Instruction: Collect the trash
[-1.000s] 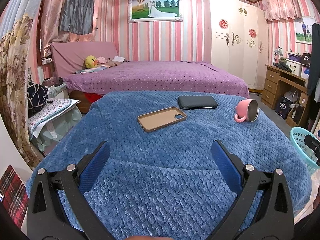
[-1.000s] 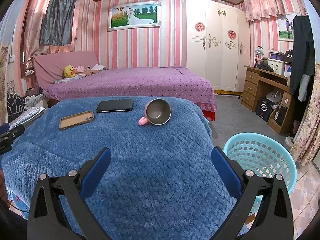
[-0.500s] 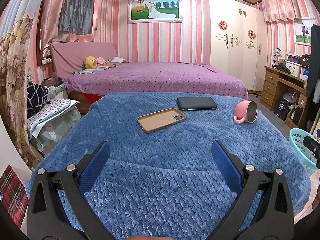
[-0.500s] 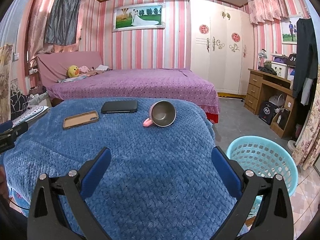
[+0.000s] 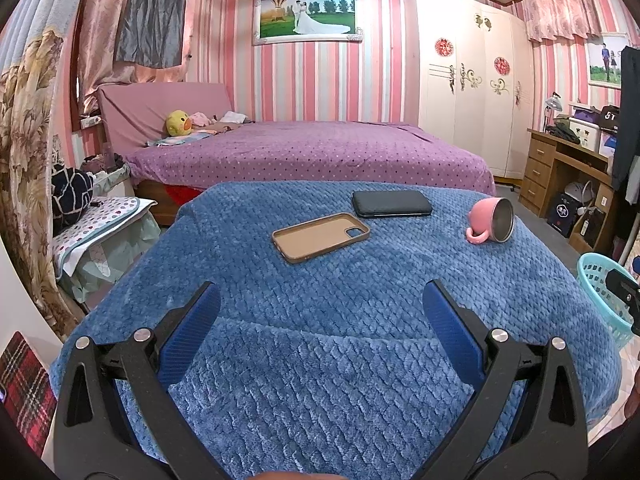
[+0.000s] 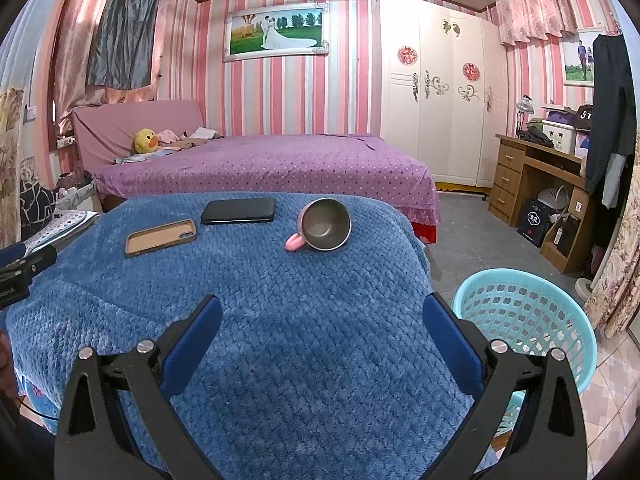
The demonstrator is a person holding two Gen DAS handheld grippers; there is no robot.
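A blue quilted cover (image 5: 320, 320) (image 6: 300, 340) drapes a table. On it lie a tan phone case (image 5: 320, 237) (image 6: 161, 237), a black phone (image 5: 392, 204) (image 6: 239, 211) and a pink mug (image 5: 491, 226) (image 6: 322, 226) tipped on its side. A light blue basket (image 6: 524, 316) (image 5: 604, 300) stands on the floor to the right of the table. My left gripper (image 5: 320, 304) is open and empty above the near part of the cover. My right gripper (image 6: 322, 312) is open and empty too, between the table and the basket.
A purple bed (image 5: 312, 152) lies behind the table, with a white wardrobe (image 6: 436, 96) past it. A wooden desk (image 6: 536, 184) with boxes stands at the right. Piled cloth and bags (image 5: 92, 232) sit at the left. Grey floor (image 6: 468, 232) lies between bed and desk.
Both views have shifted only slightly; the right gripper has drifted a little so the mug and basket sit marginally further right. Both grippers stay open.
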